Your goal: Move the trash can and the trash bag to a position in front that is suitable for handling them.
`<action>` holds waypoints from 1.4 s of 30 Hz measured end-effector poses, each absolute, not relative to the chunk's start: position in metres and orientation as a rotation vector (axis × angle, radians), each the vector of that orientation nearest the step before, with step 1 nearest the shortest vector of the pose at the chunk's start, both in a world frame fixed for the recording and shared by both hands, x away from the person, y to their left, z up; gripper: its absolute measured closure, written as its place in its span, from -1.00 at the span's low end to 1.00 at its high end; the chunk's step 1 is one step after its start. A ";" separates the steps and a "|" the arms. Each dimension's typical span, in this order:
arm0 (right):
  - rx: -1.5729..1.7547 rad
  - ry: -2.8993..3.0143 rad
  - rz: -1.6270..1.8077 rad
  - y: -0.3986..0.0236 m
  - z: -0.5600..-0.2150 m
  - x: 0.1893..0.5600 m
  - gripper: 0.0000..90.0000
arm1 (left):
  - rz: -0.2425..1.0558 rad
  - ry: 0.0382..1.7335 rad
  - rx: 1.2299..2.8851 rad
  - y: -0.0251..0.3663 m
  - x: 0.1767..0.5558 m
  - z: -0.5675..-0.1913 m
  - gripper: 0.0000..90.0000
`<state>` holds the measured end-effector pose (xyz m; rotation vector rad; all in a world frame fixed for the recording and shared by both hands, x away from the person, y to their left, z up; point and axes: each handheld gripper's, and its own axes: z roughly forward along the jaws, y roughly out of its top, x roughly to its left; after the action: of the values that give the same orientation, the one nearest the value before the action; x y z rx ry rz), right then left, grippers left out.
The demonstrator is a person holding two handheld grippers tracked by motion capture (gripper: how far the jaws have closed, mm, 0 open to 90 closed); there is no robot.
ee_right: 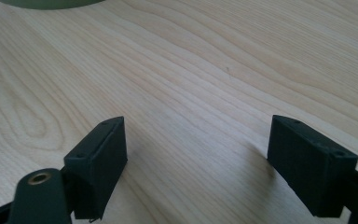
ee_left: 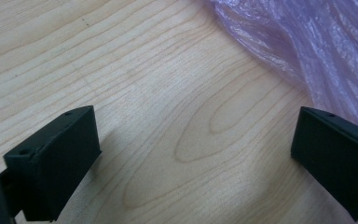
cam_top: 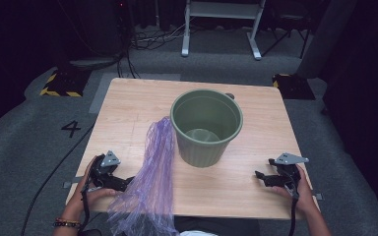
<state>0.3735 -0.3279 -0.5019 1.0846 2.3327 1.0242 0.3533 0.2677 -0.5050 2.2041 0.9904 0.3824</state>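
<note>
Since both of our hands rest at the near edge of the pale wood-grain desk (cam_top: 128,105), we read this as a starting posture, with the work laid out between them. Our left gripper (cam_top: 112,181) sits low at the near left, its jaws spread wide with nothing between them, and in the left gripper view (ee_left: 193,163) bare wood lies in the gap while the crinkled translucent purple plastic bag (ee_left: 307,51) lies just beside the far jaw, not touching it as far as we can tell. That bag (cam_top: 152,182) stretches as a long strip from the near edge of the desk, where its loose end spills over, up to the side of the round olive-green plastic bin (cam_top: 206,127), whose wall its tip seems to meet. We judge it is laid that way so the open end comes first to hand and the length already points at the bin it is meant to line. The bin stands upright near the middle of the desk, mouth open and nothing inside, within reach of either hand. Our right gripper (cam_top: 270,178) waits at the near right, well apart from both, jaws likewise parted over bare wood in the right gripper view (ee_right: 196,158), probably free to steady the bin or take the bag's other edge.
</note>
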 end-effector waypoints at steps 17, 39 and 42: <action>1.071 2.349 1.052 -0.323 -0.503 0.374 -0.49 | 0.353 0.789 2.109 0.250 0.339 -0.472 -0.60; 1.074 2.354 1.060 -0.323 -0.503 0.375 -0.47 | 0.289 0.684 2.254 0.208 0.354 -0.503 -0.54; 1.078 2.351 1.058 -0.323 -0.503 0.375 -0.47 | 0.338 0.770 2.230 0.207 0.364 -0.503 -0.54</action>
<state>0.3747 -0.3229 -0.5030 1.0780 2.3512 1.0577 0.3636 0.2069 -0.5033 2.2296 0.7700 0.3384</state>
